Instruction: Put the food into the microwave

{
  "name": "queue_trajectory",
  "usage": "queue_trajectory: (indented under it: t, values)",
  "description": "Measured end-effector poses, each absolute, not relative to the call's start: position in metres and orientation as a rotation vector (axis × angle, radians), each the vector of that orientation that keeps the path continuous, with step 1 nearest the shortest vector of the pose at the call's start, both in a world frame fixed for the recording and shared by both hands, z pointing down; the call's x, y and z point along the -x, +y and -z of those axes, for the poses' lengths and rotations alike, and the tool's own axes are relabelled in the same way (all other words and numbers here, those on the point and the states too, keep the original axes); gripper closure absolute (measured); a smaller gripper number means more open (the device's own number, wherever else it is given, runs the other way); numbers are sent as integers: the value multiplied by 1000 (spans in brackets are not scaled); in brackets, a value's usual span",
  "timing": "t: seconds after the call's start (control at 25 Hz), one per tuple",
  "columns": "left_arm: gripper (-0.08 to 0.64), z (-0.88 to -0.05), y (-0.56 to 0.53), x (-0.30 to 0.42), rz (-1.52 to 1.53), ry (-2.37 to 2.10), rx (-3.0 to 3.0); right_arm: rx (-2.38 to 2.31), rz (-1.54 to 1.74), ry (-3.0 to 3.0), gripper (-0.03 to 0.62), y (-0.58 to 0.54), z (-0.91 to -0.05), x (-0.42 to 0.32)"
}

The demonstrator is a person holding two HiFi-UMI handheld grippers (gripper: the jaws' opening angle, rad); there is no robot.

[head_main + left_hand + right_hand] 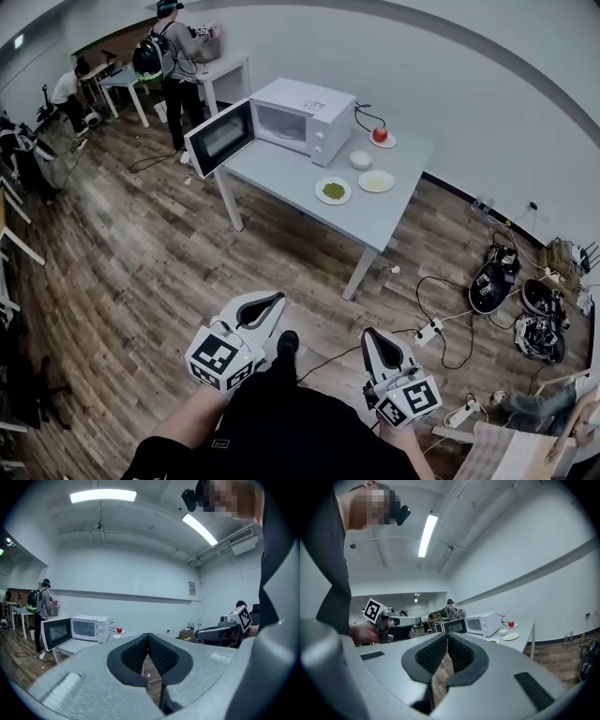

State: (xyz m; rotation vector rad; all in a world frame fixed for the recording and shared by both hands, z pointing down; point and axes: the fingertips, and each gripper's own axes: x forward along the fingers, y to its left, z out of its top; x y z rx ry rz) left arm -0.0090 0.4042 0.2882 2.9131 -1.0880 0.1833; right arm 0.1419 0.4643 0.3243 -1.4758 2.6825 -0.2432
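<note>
Left claw: the grey left claw (265,307) is held low over the wooden floor (141,272); its ribbed black pads are pressed together and nothing is gripped.
Right claw: the grey right claw (376,341) is likewise closed on nothing and is pointed roughly level toward the counter.
Food: a white plate of green food (333,191), a white plate of pale yellow food (376,181), a small white bowl (360,159) and a round red fruit on a saucer (380,136) are laid on the grey rectangular counter (384,225), just beside the oven.
Oven: the white box-shaped microwave (309,114) is set at the counter's far end. Its dark-glazed door (221,138) is swung wide open, past the counter's edge.
Progress: no food is seen inside the oven, so the task is judged not yet begun. Both claws are well apart from the counter.
Risk, floor: a white power strip with black cables (429,331) is spread on the floor between the right claw and the counter. A foot could be caught there during the approach.
Risk, door: the jutting door could be struck by the left claw or an arm, and the oven could be shoved.
Risk, plates: the plates are flat and thin-rimmed. If only a rim is pinched, a plate could be tipped and its food spilled.
Risk, fruit: the fruit could be rolled off its saucer if nudged.
Risk, bowl: the bowl is set near both plates and could be clipped as one is lifted.
</note>
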Motion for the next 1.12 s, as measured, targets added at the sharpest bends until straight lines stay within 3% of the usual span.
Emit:
queue_trajectory:
  t: [1.12]
  values:
    - [552, -281, 129, 67, -175, -1021, -2924, 1614, 249, 2730, 575, 193, -312, -87]
